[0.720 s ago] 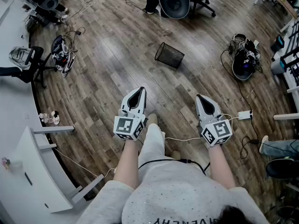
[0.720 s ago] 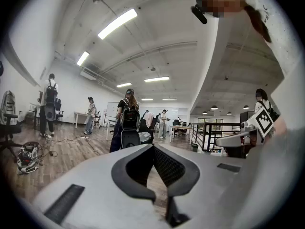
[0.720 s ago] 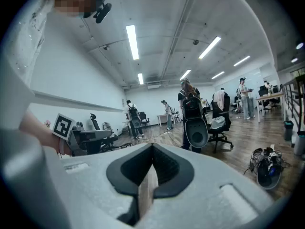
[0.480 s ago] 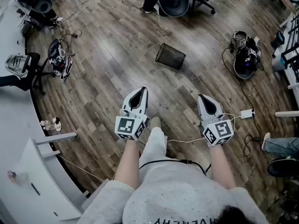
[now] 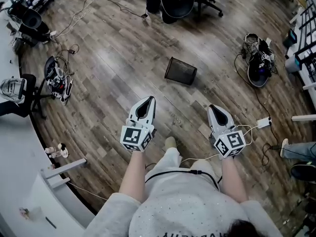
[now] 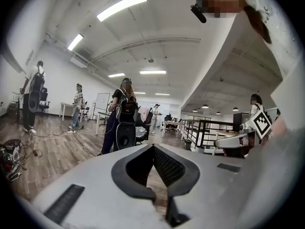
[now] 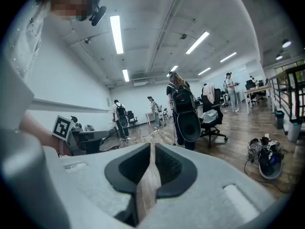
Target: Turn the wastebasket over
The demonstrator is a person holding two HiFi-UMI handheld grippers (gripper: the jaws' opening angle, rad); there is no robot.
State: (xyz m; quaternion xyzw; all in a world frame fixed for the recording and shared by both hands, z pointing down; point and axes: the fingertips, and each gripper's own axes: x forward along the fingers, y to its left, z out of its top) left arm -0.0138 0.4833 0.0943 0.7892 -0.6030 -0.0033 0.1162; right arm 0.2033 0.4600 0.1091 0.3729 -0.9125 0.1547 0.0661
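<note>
Lying on side, wastebasket [image 5: 180, 71]; long axis left-right, wider end left.

You're in an open-plan office lab: a wood plank floor [image 5: 118, 58], swivel chairs [image 7: 214, 120], white counters [image 5: 15, 142], ceiling strip lights [image 6: 121, 6] and loose cables [image 5: 73, 18].

view: floor contents slid down the head view as the person stepped forward.
wastebasket [image 5: 180, 70]: ended lower in frame, closer to the left gripper [image 5: 147, 100] and right gripper [image 5: 212, 107].
bench [image 5: 29, 201]: white bench at lower left slid toward the corner, with less of it showing.
shoe [image 5: 170, 142]: shifted down and right.
cable heap [image 5: 58, 78]: dropped lower at left.
</note>
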